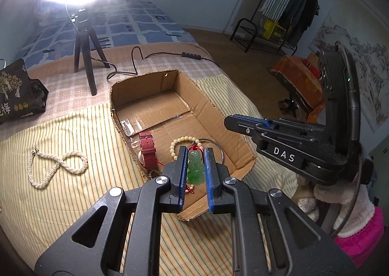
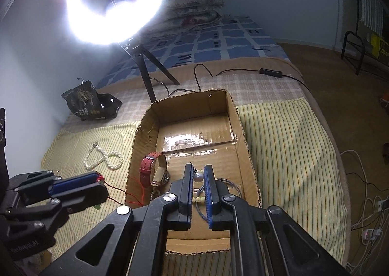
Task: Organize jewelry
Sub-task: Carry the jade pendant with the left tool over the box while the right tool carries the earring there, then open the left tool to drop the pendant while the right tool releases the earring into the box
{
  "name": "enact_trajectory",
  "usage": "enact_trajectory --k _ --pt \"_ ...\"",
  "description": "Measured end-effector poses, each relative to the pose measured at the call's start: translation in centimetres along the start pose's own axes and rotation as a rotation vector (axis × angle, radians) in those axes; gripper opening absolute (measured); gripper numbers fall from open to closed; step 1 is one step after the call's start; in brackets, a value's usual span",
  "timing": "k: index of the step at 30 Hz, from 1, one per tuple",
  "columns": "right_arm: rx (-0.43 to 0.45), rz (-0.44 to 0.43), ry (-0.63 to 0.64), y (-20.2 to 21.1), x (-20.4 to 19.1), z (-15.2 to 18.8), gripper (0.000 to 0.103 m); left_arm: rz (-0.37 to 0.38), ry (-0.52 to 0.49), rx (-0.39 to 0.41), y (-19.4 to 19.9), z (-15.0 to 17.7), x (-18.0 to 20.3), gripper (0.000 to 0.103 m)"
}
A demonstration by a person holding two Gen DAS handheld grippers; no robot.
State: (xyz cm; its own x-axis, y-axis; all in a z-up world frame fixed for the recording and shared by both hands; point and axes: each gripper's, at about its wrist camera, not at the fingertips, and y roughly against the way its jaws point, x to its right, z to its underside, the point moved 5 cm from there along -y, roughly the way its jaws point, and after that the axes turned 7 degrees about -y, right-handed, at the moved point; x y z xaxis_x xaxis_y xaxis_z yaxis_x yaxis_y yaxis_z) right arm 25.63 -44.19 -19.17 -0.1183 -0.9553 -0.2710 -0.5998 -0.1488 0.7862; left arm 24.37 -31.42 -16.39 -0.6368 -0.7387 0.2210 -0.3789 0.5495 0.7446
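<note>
Left wrist view: the left tongs [image 1: 195, 154] hang over the near end of the cardboard box [image 1: 155, 86], and the green jade pendant [image 1: 196, 167] on its red cord sits upright between the two blue-lined fingers. Whether the fingers pinch the pendant or merely frame it, I cannot tell. Just beyond the tips lies a cream bead bracelet [image 1: 178, 141] with a thin metal bangle [image 1: 214, 141]; ahead and to the left stands a red leather watch [image 1: 147, 146]. Well off to the left, outside the box on the striped bed cover [image 1: 73, 198], the pearl rope necklace [image 1: 57, 166] lies in a figure-eight, its long axis running crosswise. The left tongs look nearer to it, so that piece likely falls to them.

Right wrist view: the right tongs [image 2: 198, 173] point down into the box with a narrow gap between the fingers; a smooth grey pearl [image 2: 198, 176] shows in that gap, but a grip on it cannot be confirmed. The left tongs appear low to the left, red cord trailing from their tip.
</note>
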Motion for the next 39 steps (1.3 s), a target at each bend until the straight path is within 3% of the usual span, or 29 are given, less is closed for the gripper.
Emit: enact_trajectory --k 3,6,10,12,16,28,35,36,37,39 --pt "-0.002 -0.003 0.007 -0.1 -0.3 0.0 0.009 -0.008 -0.013 -0.007 -0.3 0.2 0.1 0.012" --pt "0.005 -0.004 0.013 -0.1 -0.6 -0.1 0.028 -0.016 -0.023 -0.006 -0.3 0.2 0.2 0.012" --pt "0.013 0.002 0.016 0.0 -0.9 -0.3 0.030 -0.029 -0.032 -0.013 -0.4 0.4 0.1 0.012" --pt "0.017 0.009 0.018 0.0 -0.9 -0.3 0.032 -0.033 -0.035 -0.017 -0.2 0.5 0.0 0.017" --pt "0.035 0.025 0.017 0.3 -0.9 -0.5 0.050 -0.041 -0.043 -0.010 0.3 0.7 -0.2 0.024" --pt "0.060 0.023 0.037 0.8 -2.9 -0.9 0.051 -0.082 -0.042 0.021 2.9 1.0 -1.9 0.024" --pt "0.068 0.028 0.071 0.6 -5.1 -1.2 0.052 -0.124 -0.002 0.046 5.3 1.4 -5.0 0.024" --pt "0.067 0.028 0.075 0.5 -5.5 -1.3 0.061 -0.129 0.003 0.049 5.6 1.4 -5.4 0.024" --pt "0.070 0.029 0.077 0.5 -5.7 -1.3 0.077 -0.140 0.008 0.052 5.9 1.5 -6.0 0.024" --pt "0.098 0.032 0.087 0.7 -6.5 -1.5 0.082 -0.162 0.022 0.057 6.8 1.8 -7.5 0.024"
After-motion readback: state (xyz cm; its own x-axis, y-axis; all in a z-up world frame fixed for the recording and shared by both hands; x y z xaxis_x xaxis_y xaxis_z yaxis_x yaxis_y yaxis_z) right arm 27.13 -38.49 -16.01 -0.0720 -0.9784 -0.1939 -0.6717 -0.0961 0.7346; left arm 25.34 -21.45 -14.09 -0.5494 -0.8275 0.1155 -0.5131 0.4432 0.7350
